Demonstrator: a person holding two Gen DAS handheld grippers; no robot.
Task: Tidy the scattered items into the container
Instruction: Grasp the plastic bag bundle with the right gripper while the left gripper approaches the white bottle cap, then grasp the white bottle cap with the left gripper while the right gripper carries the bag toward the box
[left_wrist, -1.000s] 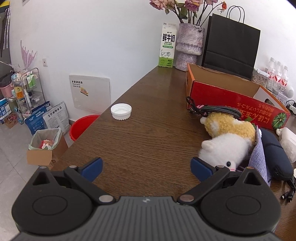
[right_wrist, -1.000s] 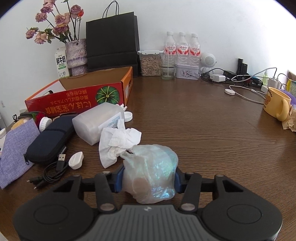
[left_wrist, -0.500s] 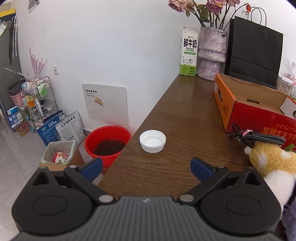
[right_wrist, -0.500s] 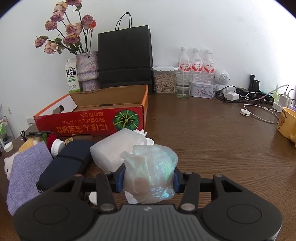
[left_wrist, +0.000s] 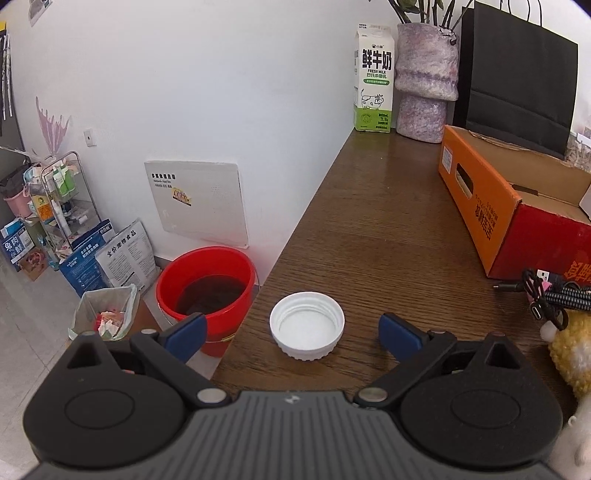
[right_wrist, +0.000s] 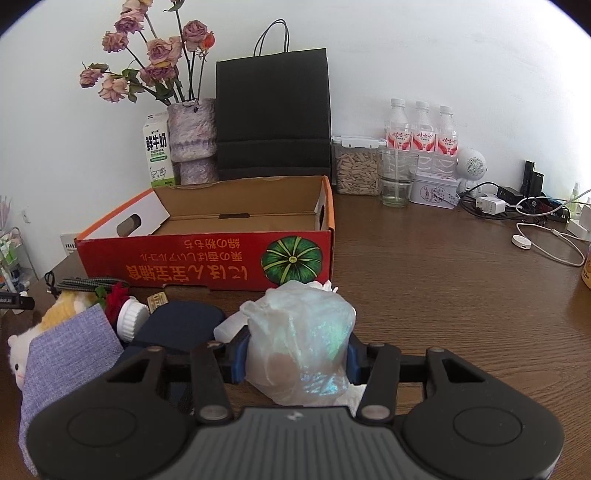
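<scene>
My left gripper is open, its blue fingertips on either side of a white plastic lid lying open side up near the table's left edge. My right gripper is shut on a shiny translucent plastic bag, held above the table in front of the open red and orange cardboard box. The box also shows in the left wrist view. Before the box lie a plush toy, a purple cloth, a dark pouch and a braided cable.
A milk carton, a vase and a black paper bag stand behind the box. Water bottles, a seed jar, a glass and chargers line the back right. A red bucket stands on the floor left of the table.
My left gripper has swung left and closed in on the white lid, which now lies between its open fingertips. My right gripper has lifted the bag and carried it toward the box.
</scene>
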